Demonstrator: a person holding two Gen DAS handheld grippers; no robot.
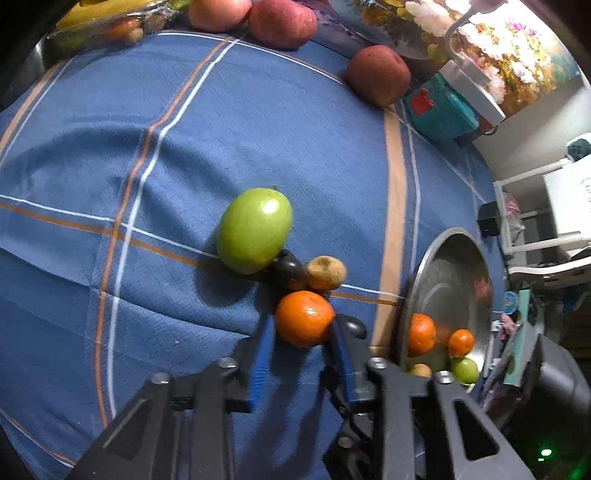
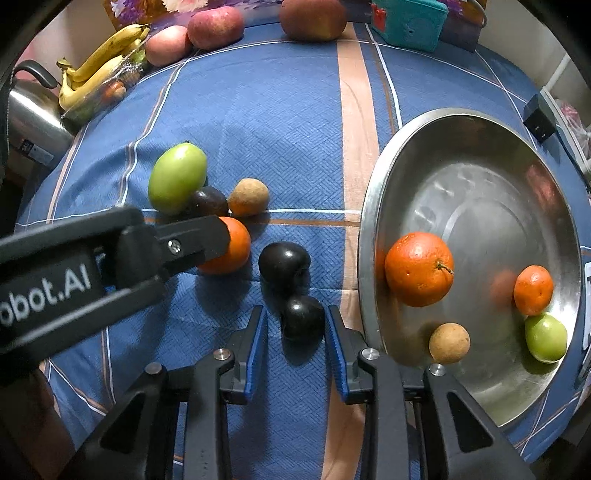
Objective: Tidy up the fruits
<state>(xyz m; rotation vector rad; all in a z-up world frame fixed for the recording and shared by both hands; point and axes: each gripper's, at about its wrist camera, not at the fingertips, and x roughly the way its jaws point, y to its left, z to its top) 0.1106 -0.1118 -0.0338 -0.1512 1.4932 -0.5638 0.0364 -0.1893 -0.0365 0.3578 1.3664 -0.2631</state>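
On the blue checked cloth, my left gripper is shut on an orange, a pad on each side; its dark finger covers part of that orange in the right wrist view. Just behind lie a green fruit, a dark plum and a brown round fruit. My right gripper straddles a black plum; cloth shows between the left pad and the plum, so it stands open. A second black plum lies just beyond. The steel bowl holds two oranges, a brown fruit and a green fruit.
At the far edge are bananas, three red apples, a teal box and a steel kettle at the left. A small black box sits beyond the bowl. Bare cloth lies between the loose fruit and the apples.
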